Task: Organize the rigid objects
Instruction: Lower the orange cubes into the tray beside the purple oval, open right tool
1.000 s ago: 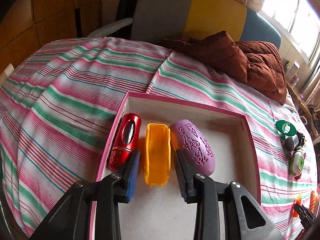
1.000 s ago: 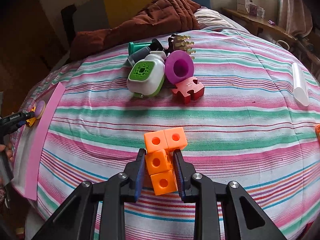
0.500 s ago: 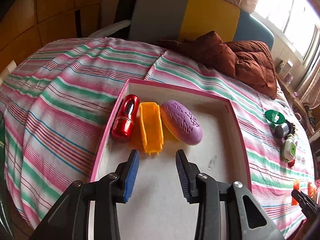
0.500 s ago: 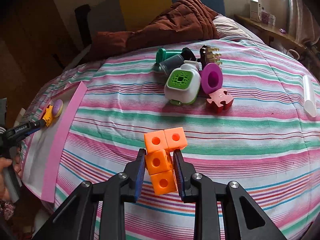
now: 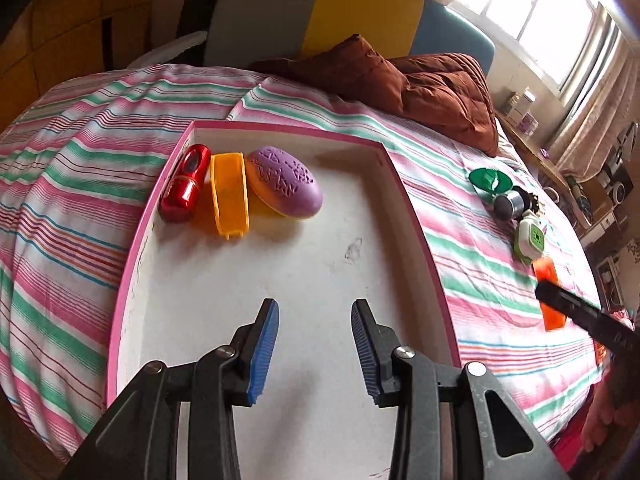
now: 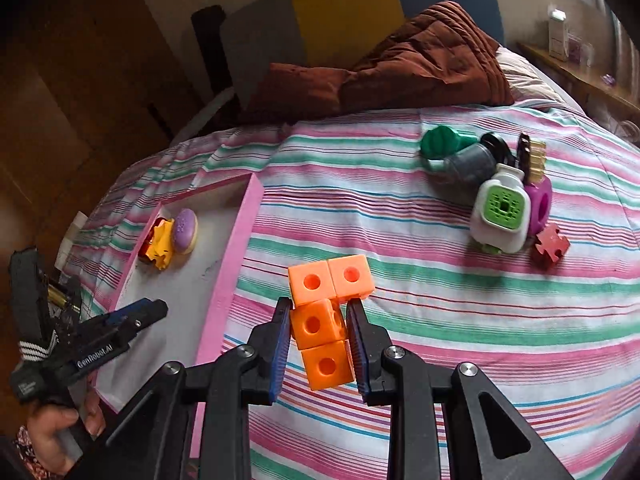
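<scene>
Both grippers are black frames with silver screws and ribbed blue pads (image 5: 262,354). White lettering marks the left gripper (image 6: 120,320); a bare-skinned hand (image 6: 60,428) shows a patterned cuff.

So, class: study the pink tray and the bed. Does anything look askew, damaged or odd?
One oddity: the purple oval case in the pink tray sits tilted, one edge propped on an orange piece beneath it, while the red case and yellow tray piece lie flat. Nothing looks spilled or broken.

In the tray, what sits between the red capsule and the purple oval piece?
The yellow trough-shaped piece lies between the red capsule and the purple oval piece, shown clearly in the left wrist view.
</scene>
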The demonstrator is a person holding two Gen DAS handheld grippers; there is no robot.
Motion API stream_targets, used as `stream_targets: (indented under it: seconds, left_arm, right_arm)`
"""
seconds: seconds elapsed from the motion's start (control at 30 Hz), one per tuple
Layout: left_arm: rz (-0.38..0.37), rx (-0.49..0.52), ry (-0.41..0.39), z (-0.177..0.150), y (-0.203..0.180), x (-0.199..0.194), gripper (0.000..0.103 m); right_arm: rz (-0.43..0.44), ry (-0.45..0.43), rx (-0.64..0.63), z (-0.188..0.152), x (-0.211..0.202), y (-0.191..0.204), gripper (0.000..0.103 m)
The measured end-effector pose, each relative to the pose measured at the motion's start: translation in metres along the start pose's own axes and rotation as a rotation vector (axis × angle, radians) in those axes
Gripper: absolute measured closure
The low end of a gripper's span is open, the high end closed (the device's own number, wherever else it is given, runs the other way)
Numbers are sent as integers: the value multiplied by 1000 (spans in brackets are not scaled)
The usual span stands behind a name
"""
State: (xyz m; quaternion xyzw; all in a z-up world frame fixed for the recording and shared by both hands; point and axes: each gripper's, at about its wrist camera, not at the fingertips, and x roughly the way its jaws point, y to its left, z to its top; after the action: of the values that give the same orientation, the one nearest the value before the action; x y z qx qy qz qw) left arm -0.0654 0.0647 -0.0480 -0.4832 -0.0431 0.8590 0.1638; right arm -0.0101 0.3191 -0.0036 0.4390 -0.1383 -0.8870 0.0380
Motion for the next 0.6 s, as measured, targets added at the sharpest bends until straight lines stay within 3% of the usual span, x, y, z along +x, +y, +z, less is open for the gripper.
stream_targets:
  seconds: [0.33, 0.6]
  left_arm:
    - [-12, 10, 3, -19, 4, -4, 65]
    - [-49, -15, -11, -20, 14, -12, 65]
  right_arm:
    - [51, 21, -160, 36, 49, 86, 75]
    - [25, 104, -145, 64, 102, 107, 75]
